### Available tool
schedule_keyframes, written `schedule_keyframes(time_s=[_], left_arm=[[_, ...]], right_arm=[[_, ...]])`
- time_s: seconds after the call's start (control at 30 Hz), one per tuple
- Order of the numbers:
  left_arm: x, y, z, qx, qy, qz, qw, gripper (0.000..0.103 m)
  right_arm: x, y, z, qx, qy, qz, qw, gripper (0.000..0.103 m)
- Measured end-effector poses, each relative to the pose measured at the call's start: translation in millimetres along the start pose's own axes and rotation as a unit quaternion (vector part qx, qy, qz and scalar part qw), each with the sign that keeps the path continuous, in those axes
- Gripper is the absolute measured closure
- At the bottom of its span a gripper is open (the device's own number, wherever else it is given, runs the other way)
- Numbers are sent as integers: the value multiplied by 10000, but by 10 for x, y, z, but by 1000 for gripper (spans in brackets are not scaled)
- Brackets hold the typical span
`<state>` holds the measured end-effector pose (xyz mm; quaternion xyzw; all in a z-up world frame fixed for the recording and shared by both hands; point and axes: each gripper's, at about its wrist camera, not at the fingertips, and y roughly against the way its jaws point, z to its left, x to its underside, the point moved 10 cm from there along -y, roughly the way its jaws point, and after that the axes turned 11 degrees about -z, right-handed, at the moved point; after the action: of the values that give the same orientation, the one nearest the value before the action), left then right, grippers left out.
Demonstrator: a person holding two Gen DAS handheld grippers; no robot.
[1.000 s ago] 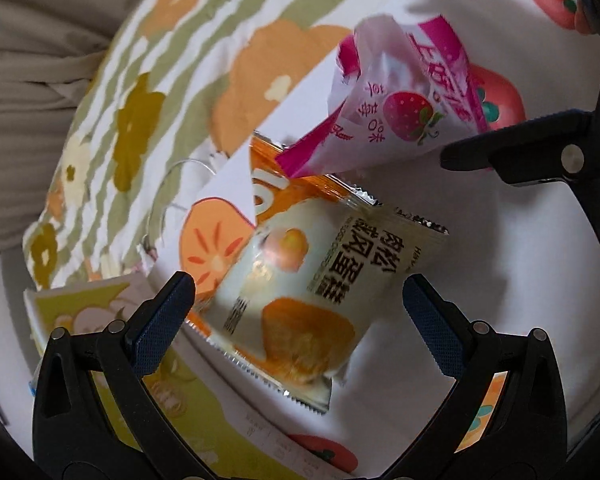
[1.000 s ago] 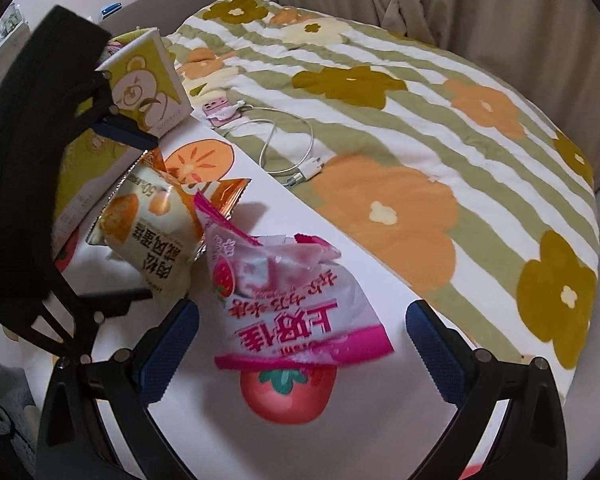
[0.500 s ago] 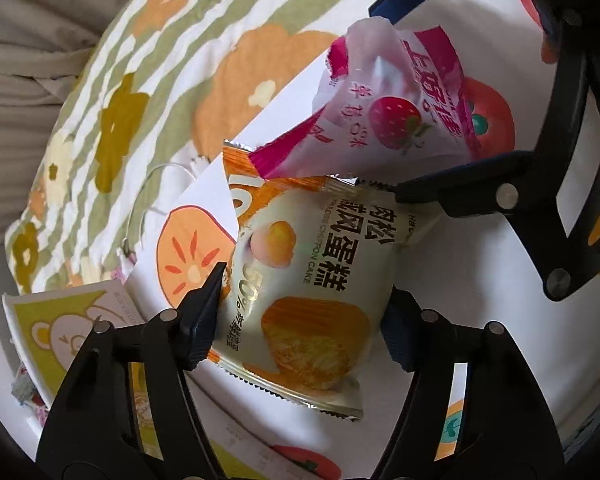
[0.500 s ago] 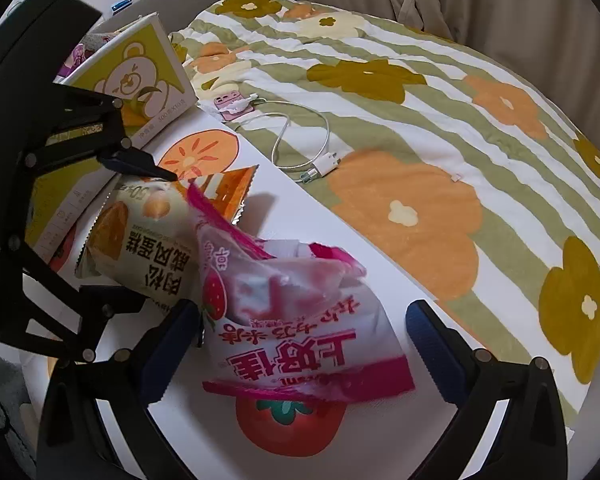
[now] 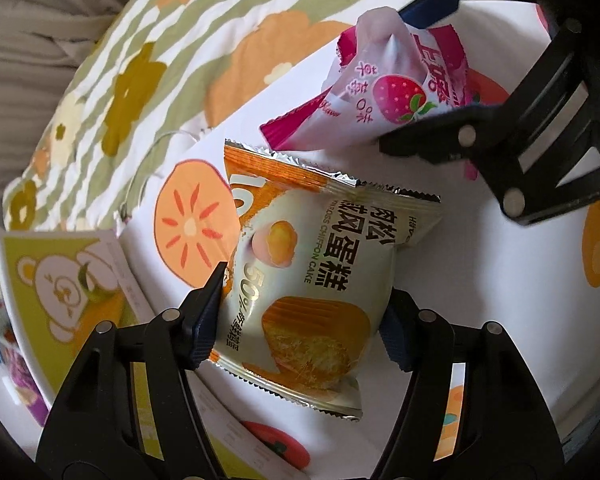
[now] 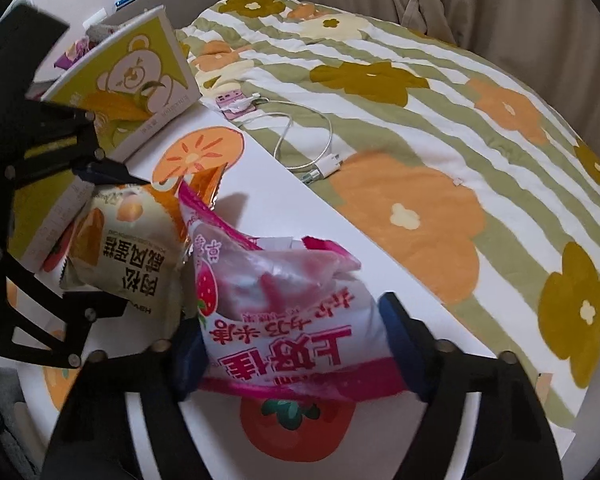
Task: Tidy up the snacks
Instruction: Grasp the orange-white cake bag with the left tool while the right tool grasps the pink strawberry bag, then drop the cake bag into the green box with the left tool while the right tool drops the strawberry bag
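A cream and orange chiffon cake packet (image 5: 332,240) lies on the white table (image 5: 500,280) with orange fruit prints. My left gripper (image 5: 304,304) is shut on its lower half, both pads pressing its sides. Just beyond it sits a pink strawberry snack bag (image 5: 396,88), crumpled at the top. In the right wrist view my right gripper (image 6: 296,344) is closing its jaws on that pink bag (image 6: 284,320), and the pads squeeze its lower edge. The cake packet (image 6: 132,248) touches the bag's left side there.
A yellow box with a bear picture (image 6: 140,72) stands at the table's far left corner. Along the table's right edge runs a bed with a flowered striped quilt (image 6: 420,120). On the quilt lie a white charger cable (image 6: 312,148) and a small pink device (image 6: 232,102).
Both grippers went from wide open to closed. The left closed on the cake packet first, then the right closed on the pink bag. Neither hand shifted much.
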<state>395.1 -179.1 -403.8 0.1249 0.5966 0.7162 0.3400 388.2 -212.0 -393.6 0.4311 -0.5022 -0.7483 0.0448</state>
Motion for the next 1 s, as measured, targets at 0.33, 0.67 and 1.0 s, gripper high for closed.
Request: schedule_keyframes(time_s=[0.33, 0.67, 1.0], left_arm=[[88, 241, -30, 30, 468, -209, 9987, 40], [-22, 1240, 268, 52, 1447, -1228, 9818, 40], [509, 2376, 1197, -114, 2392, -2300, 9433, 40]], right_arm=[[36, 212, -21, 306, -372, -160, 9987, 47], [-342, 1178, 83, 1038, -857, -667, 9886, 48], [-1090, 1963, 843, 1492, -863, -1412, 9749, 47]])
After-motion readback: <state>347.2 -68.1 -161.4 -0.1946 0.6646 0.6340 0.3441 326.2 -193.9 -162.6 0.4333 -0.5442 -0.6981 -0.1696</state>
